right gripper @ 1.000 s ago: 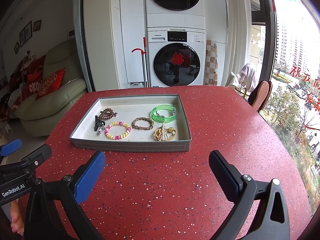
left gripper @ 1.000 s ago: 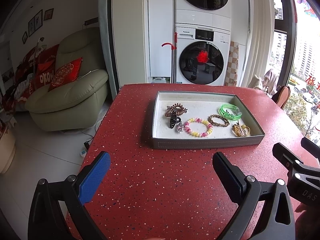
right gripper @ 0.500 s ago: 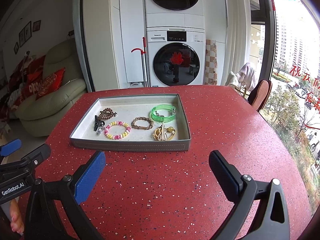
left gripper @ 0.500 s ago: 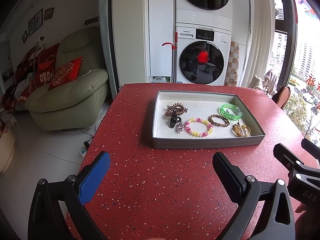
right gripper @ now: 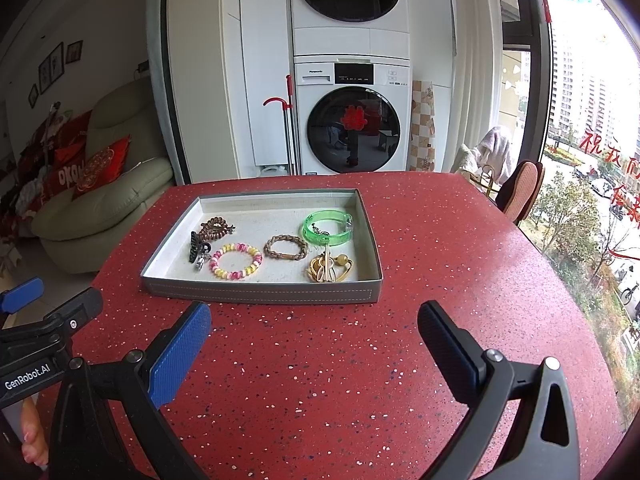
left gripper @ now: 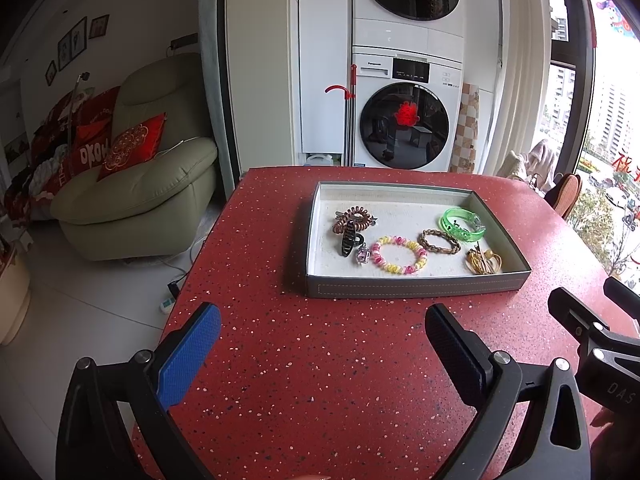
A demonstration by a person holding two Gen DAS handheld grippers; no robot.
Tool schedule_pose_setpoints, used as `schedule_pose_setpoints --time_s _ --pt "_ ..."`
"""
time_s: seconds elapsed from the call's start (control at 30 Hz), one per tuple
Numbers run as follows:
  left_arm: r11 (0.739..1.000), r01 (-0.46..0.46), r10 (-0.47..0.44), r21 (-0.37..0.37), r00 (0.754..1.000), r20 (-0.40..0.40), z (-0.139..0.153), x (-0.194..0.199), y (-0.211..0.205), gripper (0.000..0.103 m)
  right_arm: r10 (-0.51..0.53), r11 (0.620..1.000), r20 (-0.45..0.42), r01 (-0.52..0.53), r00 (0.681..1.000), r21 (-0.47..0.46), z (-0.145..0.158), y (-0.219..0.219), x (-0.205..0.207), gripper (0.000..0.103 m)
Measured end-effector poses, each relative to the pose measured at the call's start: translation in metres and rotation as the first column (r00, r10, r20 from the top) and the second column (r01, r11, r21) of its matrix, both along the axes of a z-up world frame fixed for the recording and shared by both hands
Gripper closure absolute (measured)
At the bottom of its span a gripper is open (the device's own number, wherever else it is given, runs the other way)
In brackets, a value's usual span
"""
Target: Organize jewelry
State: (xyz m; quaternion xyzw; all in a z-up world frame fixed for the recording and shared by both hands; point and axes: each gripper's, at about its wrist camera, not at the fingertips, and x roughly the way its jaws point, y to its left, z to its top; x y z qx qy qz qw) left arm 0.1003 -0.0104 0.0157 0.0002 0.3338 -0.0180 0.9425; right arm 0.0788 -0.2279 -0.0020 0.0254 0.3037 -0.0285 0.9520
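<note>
A grey tray (left gripper: 416, 289) (right gripper: 260, 292) rests on the red speckled table. Inside lie a brown spiral hair tie (left gripper: 354, 219) (right gripper: 214, 227), a black hair claw (left gripper: 348, 240) (right gripper: 197, 247), a pink-and-yellow bead bracelet (left gripper: 399, 255) (right gripper: 236, 260), a braided brown bracelet (left gripper: 439, 241) (right gripper: 286, 247), a green clear bangle (left gripper: 462, 224) (right gripper: 327, 227) and a gold piece (left gripper: 484, 263) (right gripper: 330, 268). My left gripper (left gripper: 320, 344) stands open and empty in front of the tray. The right gripper (right gripper: 314, 340) is open too, equally short of the tray.
The red table (left gripper: 320, 360) ends on the left above a white floor with a green armchair (left gripper: 136, 184). Stacked washing machines (right gripper: 352, 120) stand behind. A chair (right gripper: 520, 196) and a window are at the right.
</note>
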Motion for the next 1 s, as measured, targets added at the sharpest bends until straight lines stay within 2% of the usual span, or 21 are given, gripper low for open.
schedule_pose_setpoints --time_s 1.0 --pt "1.000 -0.004 0.004 -0.006 1.000 -0.009 -0.0058 0.0028 0.0001 0.000 -0.003 1.000 -0.003 0.003 1.000 0.010 -0.0011 -0.0022 -0.0027 0.000"
